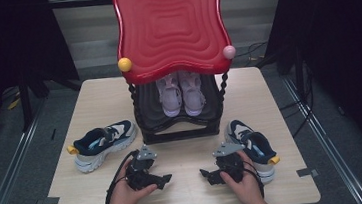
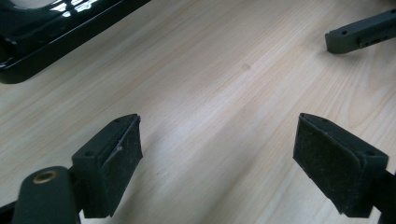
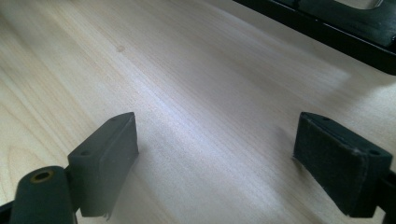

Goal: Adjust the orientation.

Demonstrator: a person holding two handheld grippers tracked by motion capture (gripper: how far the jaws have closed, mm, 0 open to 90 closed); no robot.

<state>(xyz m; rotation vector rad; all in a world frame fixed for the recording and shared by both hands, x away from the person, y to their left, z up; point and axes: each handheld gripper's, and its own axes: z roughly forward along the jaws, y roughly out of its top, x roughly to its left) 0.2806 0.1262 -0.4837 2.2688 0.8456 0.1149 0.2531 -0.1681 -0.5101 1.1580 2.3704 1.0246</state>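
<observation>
A red and black two-level shoe rack [image 1: 179, 127] stands at the table's middle back, with a pair of pink sneakers [image 1: 181, 94] on its lower black shelf. One navy and cream sneaker [image 1: 103, 143] lies left of the rack, its partner [image 1: 252, 146] right of it. My left gripper [image 1: 165, 180] rests near the front edge, pointing right, open with bare wood between its pads [image 2: 122, 158]. My right gripper [image 1: 207, 176] faces it, pointing left, open too, with nothing between its pads [image 3: 343, 161]. A fingertip of the right gripper [image 2: 362, 31] appears at the top right of the left gripper view.
The rack's black base edge [image 2: 60, 39] lies at the upper left of the left gripper view, and the rack's base [image 3: 336, 28] crosses the top right of the right gripper view. Light wooden table [image 1: 93, 100] carries everything; dark floor and metal rails [image 1: 9, 163] lie around it.
</observation>
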